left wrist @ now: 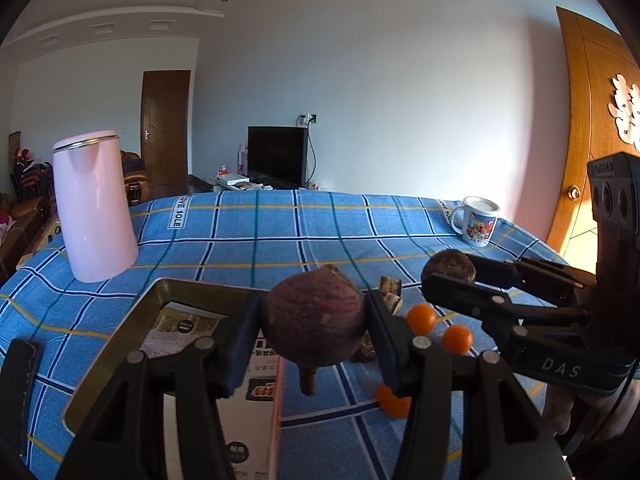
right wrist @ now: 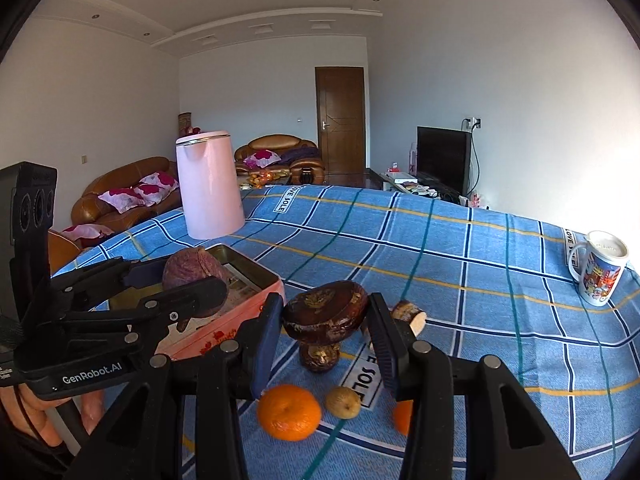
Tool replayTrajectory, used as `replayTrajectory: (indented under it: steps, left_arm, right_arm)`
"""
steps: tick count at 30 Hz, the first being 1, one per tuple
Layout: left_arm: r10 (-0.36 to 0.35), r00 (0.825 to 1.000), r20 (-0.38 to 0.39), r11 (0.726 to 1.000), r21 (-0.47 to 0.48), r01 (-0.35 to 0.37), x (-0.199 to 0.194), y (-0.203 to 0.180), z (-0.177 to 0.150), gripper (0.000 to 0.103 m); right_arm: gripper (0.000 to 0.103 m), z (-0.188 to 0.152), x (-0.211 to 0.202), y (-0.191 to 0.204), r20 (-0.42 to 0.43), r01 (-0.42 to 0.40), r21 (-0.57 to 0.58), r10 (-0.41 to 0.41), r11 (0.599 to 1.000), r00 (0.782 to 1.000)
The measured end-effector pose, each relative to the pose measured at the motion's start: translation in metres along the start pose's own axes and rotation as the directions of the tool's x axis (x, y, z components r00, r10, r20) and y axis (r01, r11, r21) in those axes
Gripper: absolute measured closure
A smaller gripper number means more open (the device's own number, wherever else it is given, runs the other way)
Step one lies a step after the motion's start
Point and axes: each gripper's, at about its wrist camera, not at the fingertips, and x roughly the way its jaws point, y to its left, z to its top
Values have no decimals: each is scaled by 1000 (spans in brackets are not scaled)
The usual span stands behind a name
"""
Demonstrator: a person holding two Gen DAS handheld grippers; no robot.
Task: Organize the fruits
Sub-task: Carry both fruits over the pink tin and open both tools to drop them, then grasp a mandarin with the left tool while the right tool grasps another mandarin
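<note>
left gripper (left wrist: 314,330) jaws clamped on a purple sweet potato (left wrist: 314,320) held over the pink tin box (left wrist: 160,300) by the table's near left edge, right gripper (right wrist: 324,320) jaws gripping a brown taro (right wrist: 326,314) above the blue checked tablecloth (right wrist: 460,280), oranges (right wrist: 289,412) loose underneath, pink kettle (right wrist: 210,184) far left corner, mug (right wrist: 600,272) far right

A home living room: leather sofas (right wrist: 132,192) (floral cushions), television (right wrist: 443,158), wooden door (right wrist: 340,120), cloth-covered table (right wrist: 440,248).

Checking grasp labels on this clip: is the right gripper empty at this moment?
No. In the right wrist view the right gripper is closed on a flat dark brown fruit, its fingers pressing it from both sides above the blue checked cloth.
</note>
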Motion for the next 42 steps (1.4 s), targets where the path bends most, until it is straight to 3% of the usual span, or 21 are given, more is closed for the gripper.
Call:
replayTrajectory:
  steps: [13,24,34,38,39,42]
  left_arm:
    - [94,995,-26,993,-63,-96,-1,48,-7,49]
    - [167,985,-48,977,-129,-172,-3,91,-13,49]
    - [184,979,-83,971,-141,-194,4,107,-20,49]
    - [192,978,-85,970,-135,-202,5,104,-21,48]
    - [193,978,-75,971,-131,-202,3,102,-20,45]
    - [193,981,-34,971,-136,-196,-7,99,-14,31]
  right_arm:
    - [58,18,45,44,-54,-104,-54,101,993,993]
    - [58,8,91,76,-131,-169,-61,160,984,978]
    - [58,1,121,106,-191,-192,-88,173,977,966]
    - [57,-2,133,113,-269,-195,-106,161,975,950]
    - [56,-2,133,112,-266,-192,-105,159,976,951]
    - [34,-1,125,107,-236,-198,-86,173,976,956]
